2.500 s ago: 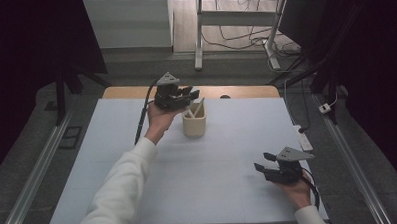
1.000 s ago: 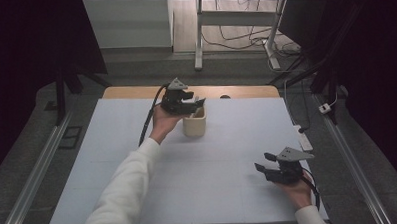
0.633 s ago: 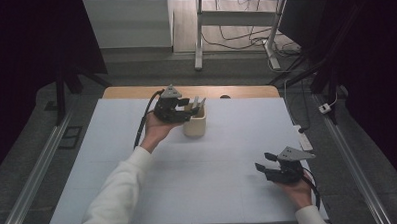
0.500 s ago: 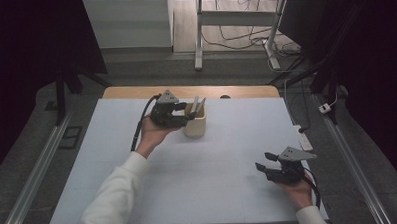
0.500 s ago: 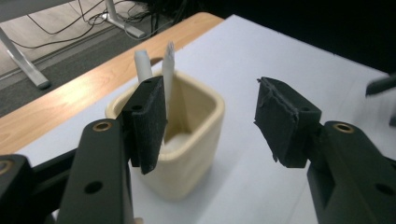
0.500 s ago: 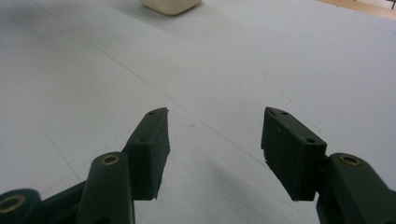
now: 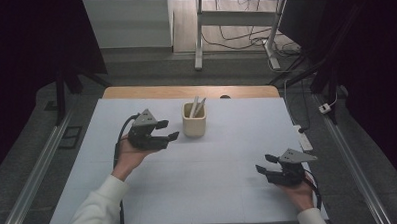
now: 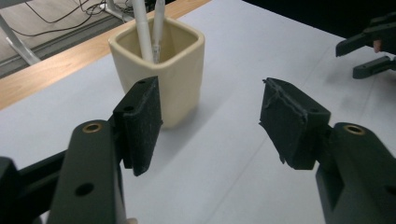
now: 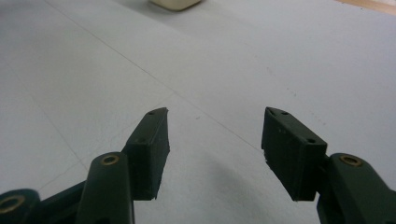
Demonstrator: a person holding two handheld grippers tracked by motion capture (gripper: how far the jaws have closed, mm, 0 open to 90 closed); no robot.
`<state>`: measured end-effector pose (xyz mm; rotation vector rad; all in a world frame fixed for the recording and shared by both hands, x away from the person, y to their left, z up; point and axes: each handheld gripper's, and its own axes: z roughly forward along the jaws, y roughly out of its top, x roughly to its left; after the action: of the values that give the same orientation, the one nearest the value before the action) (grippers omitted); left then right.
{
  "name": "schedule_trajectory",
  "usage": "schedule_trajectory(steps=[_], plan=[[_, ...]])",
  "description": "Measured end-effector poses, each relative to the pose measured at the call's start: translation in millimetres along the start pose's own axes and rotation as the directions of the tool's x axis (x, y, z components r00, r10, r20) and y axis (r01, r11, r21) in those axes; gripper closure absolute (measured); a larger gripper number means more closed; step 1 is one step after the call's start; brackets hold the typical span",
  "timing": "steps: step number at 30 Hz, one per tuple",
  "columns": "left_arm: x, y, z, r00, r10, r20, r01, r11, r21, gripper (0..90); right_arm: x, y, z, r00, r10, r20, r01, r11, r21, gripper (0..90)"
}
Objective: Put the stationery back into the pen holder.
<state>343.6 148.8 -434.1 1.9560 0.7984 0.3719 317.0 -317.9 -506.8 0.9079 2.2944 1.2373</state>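
Two white pens (image 8: 148,28) | square cream cup (image 8: 175,70) | upright, glossy

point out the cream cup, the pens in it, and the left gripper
cream cup (image 8: 180,70), left gripper view, front wall
pens (image 8: 141,30), left gripper view, white shaft
left gripper (image 7: 166,131), high view, between the fingertips

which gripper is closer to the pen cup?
The left gripper, open just left of the cream pen cup with two white pens. The right gripper sits far off near the table's front right.
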Motion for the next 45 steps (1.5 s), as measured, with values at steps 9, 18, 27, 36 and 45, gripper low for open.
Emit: schedule_trajectory(steps=[9,18,27,36,45], plan=[[-6.2,-29.0,-29.3,0.9999,0.004,-0.010,-0.004,0.9998,0.018,36.3,0.3,-0.6,-1.2,1.0000,-0.003,-0.002,0.003,1.000,0.001,40.5],[-8.5,-54.4,-51.1,0.9995,0.007,-0.031,-0.006,0.9990,0.045,35.7,-0.2,-1.1,-2.6,1.0000,-0.009,0.002,0.009,1.000,0.004,40.4],[-4.4,-79.8,-61.6,0.9982,-0.035,-0.048,0.038,0.9977,0.056,35.7,0.3,-2.5,-3.9,0.9998,-0.020,0.004,0.020,1.000,0.002,40.3],[-3.3,-100.0,-63.2,0.9965,-0.065,-0.053,0.069,0.9946,0.077,35.6,-0.8,-3.7,-6.6,0.9992,-0.031,0.025,0.031,1.000,0.004,40.3],[-6.6,-99.8,-58.8,0.9974,-0.053,-0.049,0.057,0.9945,0.088,35.0,-0.6,-3.8,-9.9,0.9986,-0.040,0.035,0.040,0.999,-0.001,40.4]])
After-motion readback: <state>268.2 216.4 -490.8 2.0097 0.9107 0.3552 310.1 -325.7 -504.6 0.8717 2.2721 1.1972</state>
